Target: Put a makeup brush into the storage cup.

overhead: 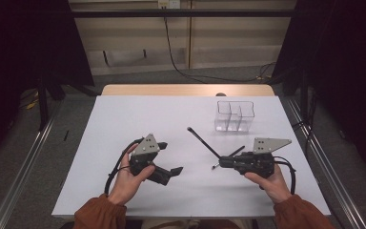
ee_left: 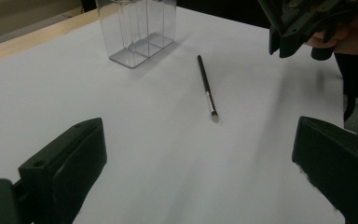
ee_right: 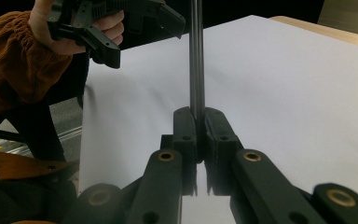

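Your right gripper (overhead: pixel 218 163) is clamping a thin black rod (ee_right: pixel 196 60) lower right. Your left gripper (overhead: pixel 174 171) is sitting released lower left, and the brush (ee_left: pixel 207 88) is lying near the clear box (overhead: pixel 235 116).

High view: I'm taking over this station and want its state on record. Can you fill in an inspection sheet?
Surface: white tabletop, flat, no spills seen.
Job's things: thin black stick held slanting; brush lying flat on the table; clear organiser upright, compartments look empty.
Clutter: nothing seen.
Grippers: right gripper, fingers shut on the stick; left gripper, fingers wide apart, nothing between them.
Cables: left gripper cable and right gripper cable loop by the wrists; floor cable lies beyond the table.
Surroundings: dark curtains on both sides, metal floor rails.
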A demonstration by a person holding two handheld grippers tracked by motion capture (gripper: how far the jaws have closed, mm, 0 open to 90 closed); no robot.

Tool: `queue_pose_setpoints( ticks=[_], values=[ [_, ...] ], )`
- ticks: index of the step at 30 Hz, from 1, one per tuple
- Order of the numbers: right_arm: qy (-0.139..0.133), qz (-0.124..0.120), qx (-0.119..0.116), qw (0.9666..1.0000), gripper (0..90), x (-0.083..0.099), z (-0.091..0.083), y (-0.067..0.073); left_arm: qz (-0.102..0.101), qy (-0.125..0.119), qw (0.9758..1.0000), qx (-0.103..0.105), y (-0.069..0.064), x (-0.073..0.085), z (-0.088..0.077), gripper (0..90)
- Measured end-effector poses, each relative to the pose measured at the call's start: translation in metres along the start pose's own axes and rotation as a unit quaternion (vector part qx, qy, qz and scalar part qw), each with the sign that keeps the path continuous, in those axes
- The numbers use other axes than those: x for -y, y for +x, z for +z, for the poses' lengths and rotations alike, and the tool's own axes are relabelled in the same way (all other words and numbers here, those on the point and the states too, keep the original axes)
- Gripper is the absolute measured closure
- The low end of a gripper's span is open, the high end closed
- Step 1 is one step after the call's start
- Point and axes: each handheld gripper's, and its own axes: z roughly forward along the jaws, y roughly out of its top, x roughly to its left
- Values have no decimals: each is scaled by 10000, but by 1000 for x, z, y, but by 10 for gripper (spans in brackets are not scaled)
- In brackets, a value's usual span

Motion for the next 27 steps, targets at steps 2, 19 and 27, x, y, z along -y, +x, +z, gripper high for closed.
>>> queue_pose_setpoints(
  ticks=[2, 19, 27],
  values=[
    [-14, 0, 5, 10000, 842, 0, 0, 0, -25, -54, 10000, 12, -1, -2, 3, 30],
    [-24, -45, 11, 10000, 842, 0, 1, 1, 16, -562, 9984, 1, -6, -20, 17, 35],
    [-21, -57, 0, 10000, 842, 0, 3, 1, 42, -581, 9983, 60, -8, -30, 20, 39]
  ],
)
